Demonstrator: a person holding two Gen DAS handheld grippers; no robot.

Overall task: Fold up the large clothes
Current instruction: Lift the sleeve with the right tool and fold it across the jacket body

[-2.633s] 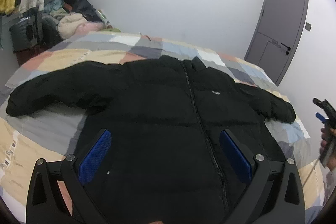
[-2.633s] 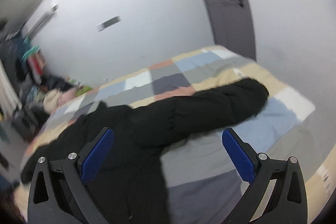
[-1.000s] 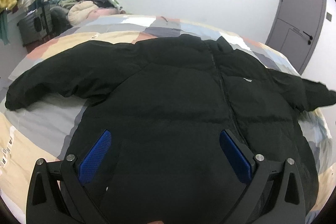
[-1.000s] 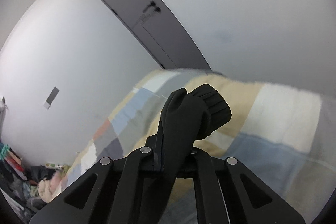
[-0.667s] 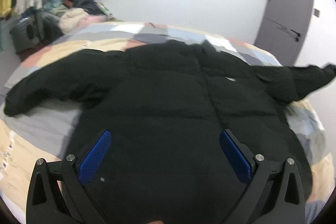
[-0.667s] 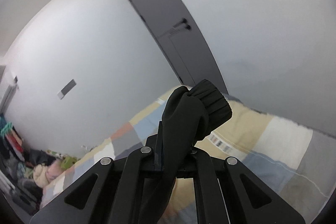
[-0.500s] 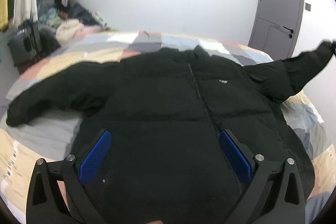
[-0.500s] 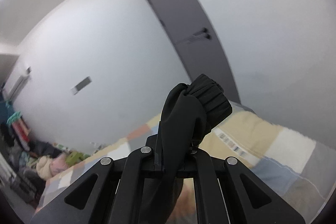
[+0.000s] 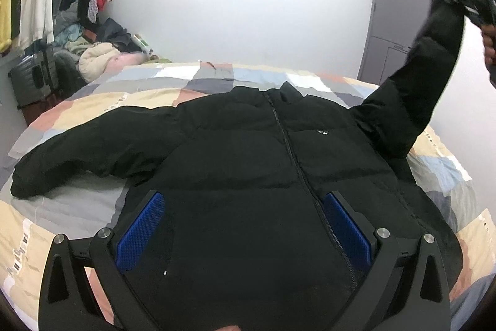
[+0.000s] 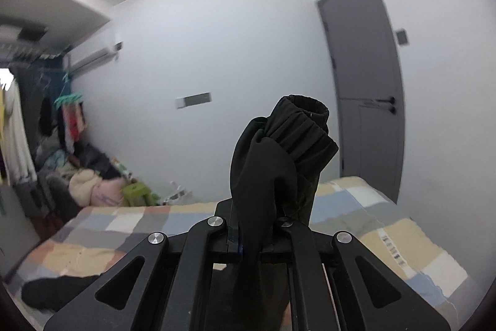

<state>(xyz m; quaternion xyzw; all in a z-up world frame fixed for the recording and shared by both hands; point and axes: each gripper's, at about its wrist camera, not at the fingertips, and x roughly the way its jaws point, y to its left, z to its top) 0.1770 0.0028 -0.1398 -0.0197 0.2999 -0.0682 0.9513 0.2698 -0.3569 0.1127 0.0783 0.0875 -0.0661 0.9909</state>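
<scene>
Patchwork bedspread [image 9: 93, 110], grey door [image 10: 365, 101], possibly suitcase [image 9: 34, 79]

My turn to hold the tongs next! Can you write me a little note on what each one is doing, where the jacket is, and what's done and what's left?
Right tongs: shut on the cuff of one sleeve, lifted high above the bed.
Left tongs: open, holding nothing, hovering over the jacket's lower front.
Black jacket: lies face up, zipped, on the patchwork bed; the other sleeve is spread out flat.
Done: one sleeve picked up.
Left: probably lay that sleeve across the chest, do the other sleeve, then fold the body.
</scene>
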